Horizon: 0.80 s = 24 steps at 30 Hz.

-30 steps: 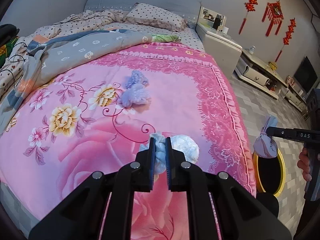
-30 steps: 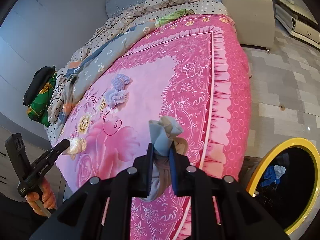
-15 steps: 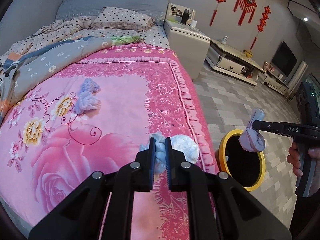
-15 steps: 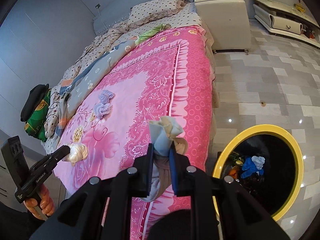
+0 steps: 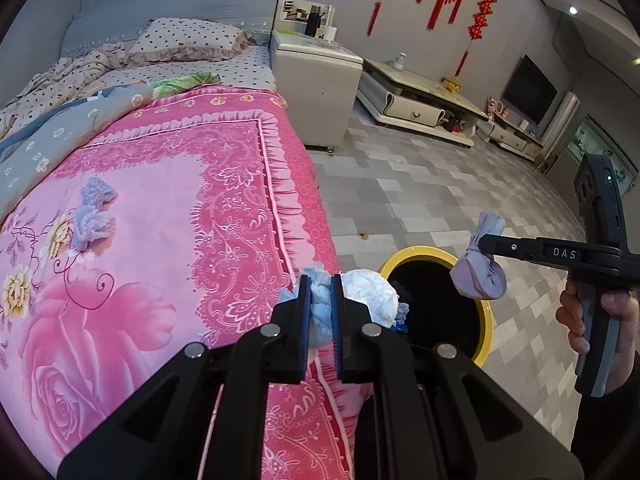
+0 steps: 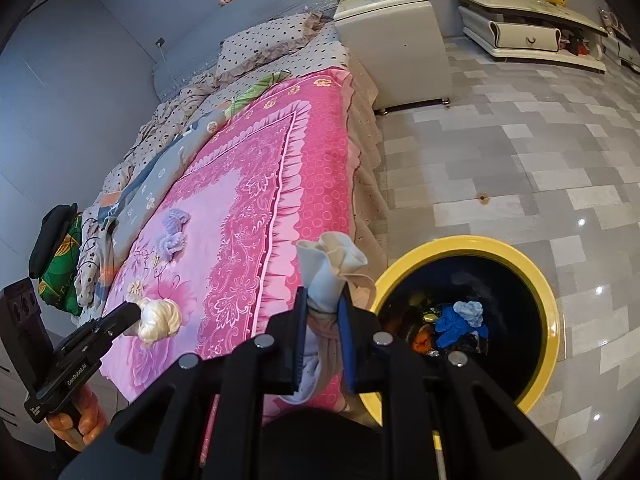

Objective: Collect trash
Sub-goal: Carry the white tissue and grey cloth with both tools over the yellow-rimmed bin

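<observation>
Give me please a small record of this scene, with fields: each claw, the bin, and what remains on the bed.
left claw: shut on white-blue wad, over the bed edge
right claw: shut on grey tied bundle, beside the bin
bin: yellow rim, on floor, trash inside
bed: purple crumpled pieces lie on the pink cover

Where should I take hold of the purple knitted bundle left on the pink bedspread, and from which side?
Grip the purple knitted bundle across the narrow waist between its two lumps, coming down from above with the fingers closing from the sides. It lies flat and alone on the pink bedspread, so nothing blocks a top approach.
</observation>
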Each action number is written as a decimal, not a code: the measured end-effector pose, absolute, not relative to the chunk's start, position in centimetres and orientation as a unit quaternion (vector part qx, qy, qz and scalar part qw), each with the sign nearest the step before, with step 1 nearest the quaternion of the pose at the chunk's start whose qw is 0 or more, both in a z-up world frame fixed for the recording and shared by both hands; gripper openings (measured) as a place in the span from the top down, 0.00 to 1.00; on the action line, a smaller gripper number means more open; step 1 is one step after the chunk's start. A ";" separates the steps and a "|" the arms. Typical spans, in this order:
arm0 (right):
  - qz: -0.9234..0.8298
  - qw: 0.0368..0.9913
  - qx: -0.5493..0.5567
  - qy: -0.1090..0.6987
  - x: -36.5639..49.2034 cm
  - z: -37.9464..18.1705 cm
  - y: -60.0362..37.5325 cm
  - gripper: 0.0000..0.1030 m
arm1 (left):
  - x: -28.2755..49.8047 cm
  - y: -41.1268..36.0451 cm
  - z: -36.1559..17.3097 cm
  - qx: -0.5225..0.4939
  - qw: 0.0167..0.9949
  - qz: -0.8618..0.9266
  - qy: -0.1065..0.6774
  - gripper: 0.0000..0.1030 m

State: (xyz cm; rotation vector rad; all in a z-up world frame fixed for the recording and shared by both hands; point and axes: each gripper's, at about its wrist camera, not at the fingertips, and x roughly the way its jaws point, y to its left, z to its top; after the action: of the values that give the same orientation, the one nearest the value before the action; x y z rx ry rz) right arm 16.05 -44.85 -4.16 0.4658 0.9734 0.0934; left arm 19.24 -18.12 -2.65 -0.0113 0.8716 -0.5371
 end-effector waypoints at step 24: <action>-0.028 0.839 0.271 0.471 14.6 -8.5 -53.8 0.86 | 18.6 -31.5 -6.4 0.039 0.832 -0.335 0.441 0.92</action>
State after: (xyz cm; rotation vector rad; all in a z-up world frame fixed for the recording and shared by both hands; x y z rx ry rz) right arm 14.59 -53.76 -8.53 0.5730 0.9956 -0.0593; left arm 18.63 -31.48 -6.45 0.0836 0.9341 -0.7096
